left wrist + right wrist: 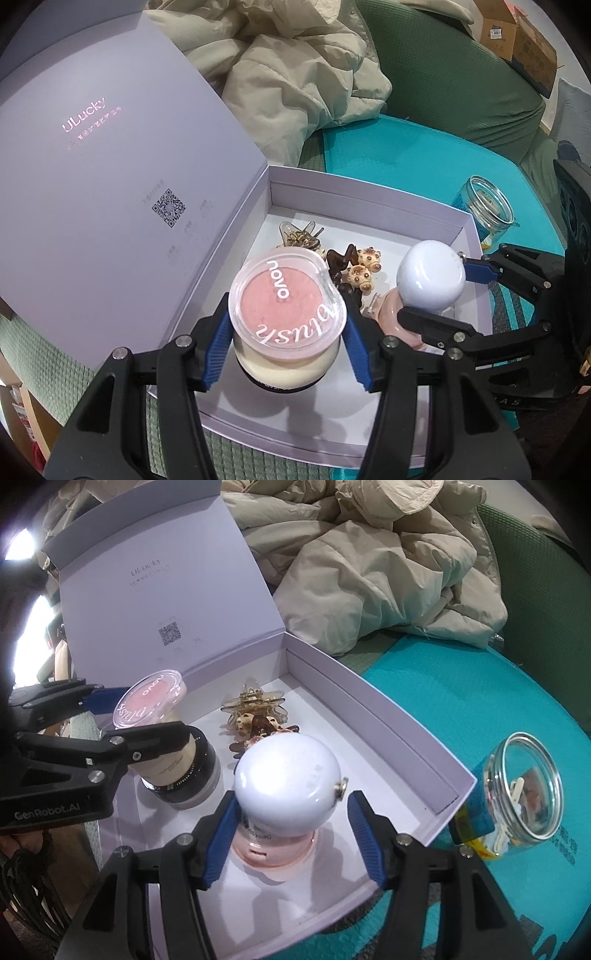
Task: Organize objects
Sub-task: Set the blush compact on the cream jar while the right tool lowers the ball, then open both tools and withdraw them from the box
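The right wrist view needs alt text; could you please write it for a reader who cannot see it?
The right gripper straddles a white-domed pink bottle in an open lilac box, its right pad clear of the dome. The left gripper flanks a blush compact stacked on a cream jar; hair clips lie behind.

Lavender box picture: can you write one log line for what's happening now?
left gripper: around pink blush compact atop cream jar, grip unclear | right gripper: open around white-domed pink bottle | items in lavender box
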